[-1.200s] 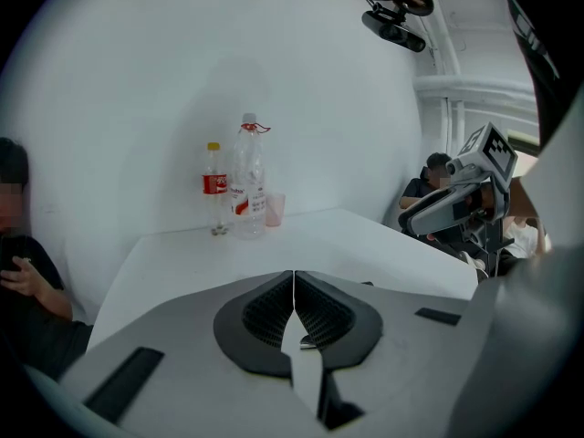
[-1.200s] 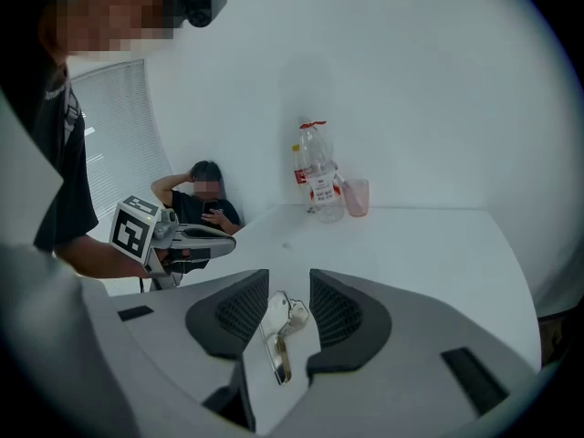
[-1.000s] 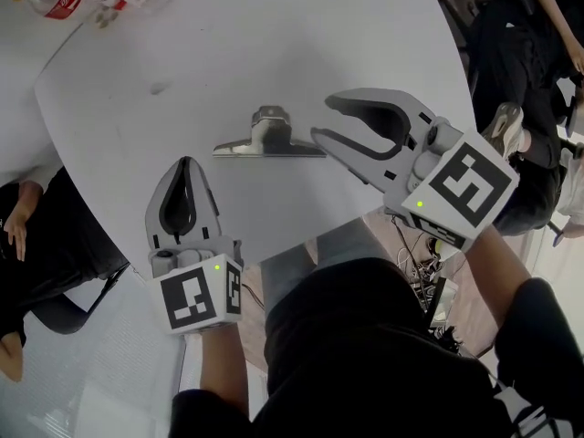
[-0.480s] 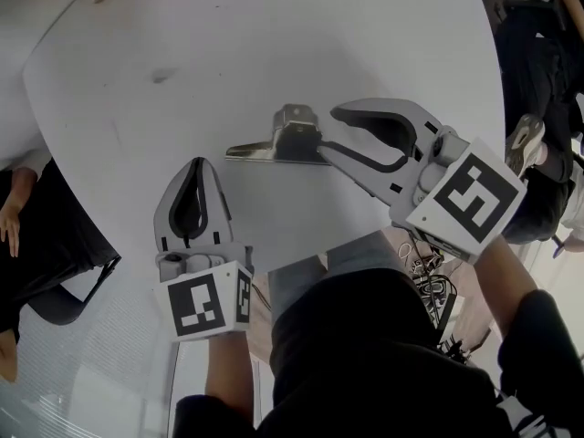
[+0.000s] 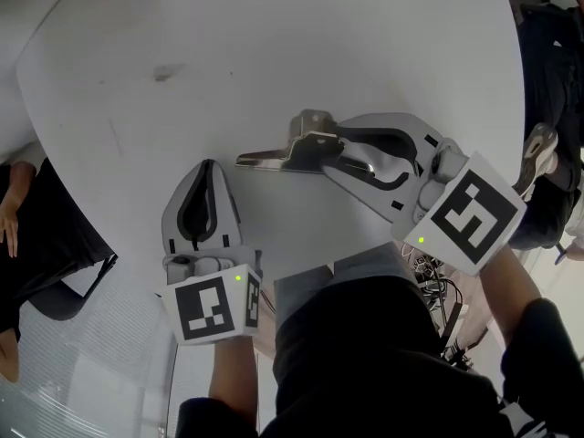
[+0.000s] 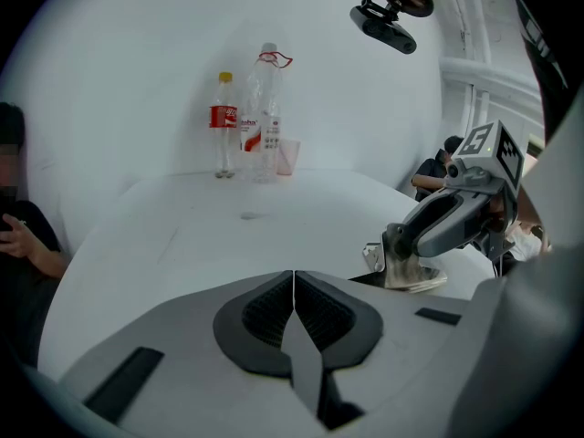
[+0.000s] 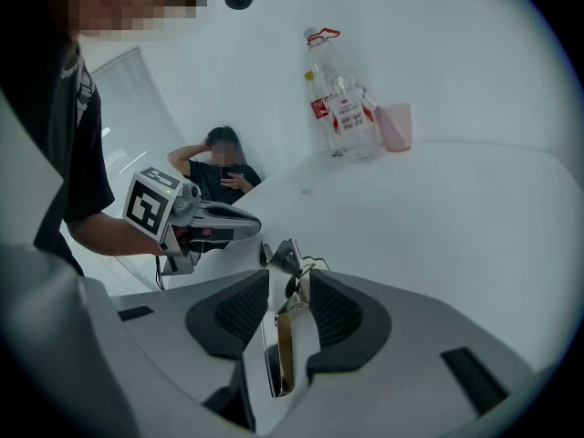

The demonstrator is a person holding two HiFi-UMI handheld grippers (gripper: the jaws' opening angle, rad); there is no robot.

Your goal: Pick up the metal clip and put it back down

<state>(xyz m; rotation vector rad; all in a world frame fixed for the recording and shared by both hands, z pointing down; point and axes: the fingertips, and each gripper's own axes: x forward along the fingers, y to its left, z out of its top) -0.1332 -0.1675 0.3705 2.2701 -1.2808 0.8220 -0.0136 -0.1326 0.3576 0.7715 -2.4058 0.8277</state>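
The right tool has moved in from the right of the head view over the last second. Its jaws, then wide and clear of the metal clip, now stand narrowed around the clip's raised handle. The right gripper view shows the clip between the pads of that tool, gripped or very nearly so, with a sliver of gap on the left pad's side.

The reach looks finished and the grasp made, so the lift is the step in hand. The clip sits just above the centre of the head view and, as far as I can tell, rests on the white desk.

The left tool, lower left of the clip and apart from it, has its jaws together on nothing. Bottles stand at the desk's far edge.
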